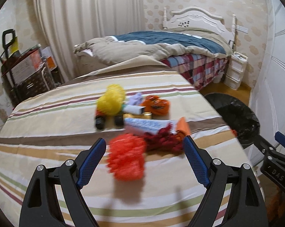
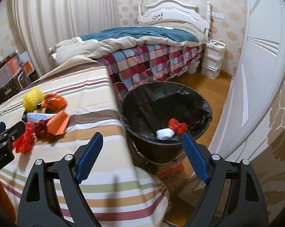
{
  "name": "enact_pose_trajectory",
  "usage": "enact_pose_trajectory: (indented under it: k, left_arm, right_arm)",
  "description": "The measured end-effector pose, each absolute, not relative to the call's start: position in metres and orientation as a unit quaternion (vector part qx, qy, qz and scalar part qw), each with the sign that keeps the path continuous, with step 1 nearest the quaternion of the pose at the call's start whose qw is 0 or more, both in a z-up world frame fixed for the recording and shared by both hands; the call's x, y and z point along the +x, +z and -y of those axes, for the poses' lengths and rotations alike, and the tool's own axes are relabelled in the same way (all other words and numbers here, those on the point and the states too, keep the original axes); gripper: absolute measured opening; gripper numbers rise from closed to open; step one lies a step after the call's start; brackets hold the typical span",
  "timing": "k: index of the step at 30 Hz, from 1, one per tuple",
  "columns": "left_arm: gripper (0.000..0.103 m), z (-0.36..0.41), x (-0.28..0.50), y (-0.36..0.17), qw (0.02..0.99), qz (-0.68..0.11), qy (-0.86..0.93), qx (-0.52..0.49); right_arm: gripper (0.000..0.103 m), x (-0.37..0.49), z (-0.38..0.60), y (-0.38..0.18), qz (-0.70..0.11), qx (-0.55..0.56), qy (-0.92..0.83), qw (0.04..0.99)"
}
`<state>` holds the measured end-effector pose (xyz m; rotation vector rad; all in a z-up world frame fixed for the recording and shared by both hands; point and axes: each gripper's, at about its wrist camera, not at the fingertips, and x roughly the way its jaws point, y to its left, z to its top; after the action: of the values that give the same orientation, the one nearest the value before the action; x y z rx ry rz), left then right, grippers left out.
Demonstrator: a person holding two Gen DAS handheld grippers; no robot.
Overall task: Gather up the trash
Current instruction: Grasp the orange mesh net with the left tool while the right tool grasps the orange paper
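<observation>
Left gripper [image 1: 144, 145] hangs over the striped tablecloth [image 1: 47, 151] with its jaws spread wide and nothing between them, lined up so the bright orange-red mesh wad [image 1: 126, 158] sits just ahead, between the blue pads; that wad looks like the next piece to take, being nearest the table's front edge.

Farther back, the remaining trash lies bunched in one loose pile near the table's middle: a yellow mesh ball [image 1: 111, 100] at its left with two dark caps [image 1: 99, 123] below it, a white tube [image 1: 134, 109] and crumpled pale paper [image 1: 135, 97] in the centre, an orange wrapper [image 1: 157, 105] to the right, then a printed paper carton [image 1: 142, 124], a dark red mesh tangle [image 1: 161, 140] and an orange folded card [image 1: 183, 125] closest to the jaws. Motion blur keeps finer detail from showing.

Right of the table, on the floor beside the bed, stands the bin with its black liner [image 2: 199, 102], set just against the table corner, probably so each piece needs only a short carry. A red mesh scrap [image 2: 177, 125] and a white crumpled wad [image 2: 165, 133] already lie inside.

Right gripper [image 2: 142, 143] hovers at that corner, aimed at the bin, jaws likewise wide apart and empty. I judge the task early on, most of the pile still to go.
</observation>
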<state>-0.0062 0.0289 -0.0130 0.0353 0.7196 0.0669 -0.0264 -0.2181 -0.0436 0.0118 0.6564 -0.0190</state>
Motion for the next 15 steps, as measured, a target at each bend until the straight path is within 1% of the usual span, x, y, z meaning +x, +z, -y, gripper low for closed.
enact_pose_trajectory:
  k: [9,11,13,14,15]
  left_arm:
    - [0.083,-0.063,0.0,-0.04,0.918,-0.395,0.044,-0.003]
    - [0.077,-0.066,0.001,-0.043,0.916,-0.398,0.041,-0.001]
    - [0.066,-0.068,0.004,-0.047,0.914,-0.405,0.033,-0.001]
    - [0.064,-0.069,0.004,-0.048,0.912,-0.409,0.031,-0.001]
    - [0.058,-0.071,0.005,-0.051,0.91,-0.413,0.027,-0.004]
  right_arm:
    - [0.083,-0.025,0.185,-0.052,-0.335,-0.014,0.021,0.942]
    - [0.083,-0.022,0.178,-0.054,-0.338,-0.018,0.026,0.941]
    - [0.083,-0.021,0.172,-0.056,-0.341,-0.022,0.03,0.939]
    - [0.083,-0.02,0.17,-0.057,-0.342,-0.023,0.032,0.939]
    - [0.083,-0.019,0.167,-0.058,-0.344,-0.025,0.035,0.938]
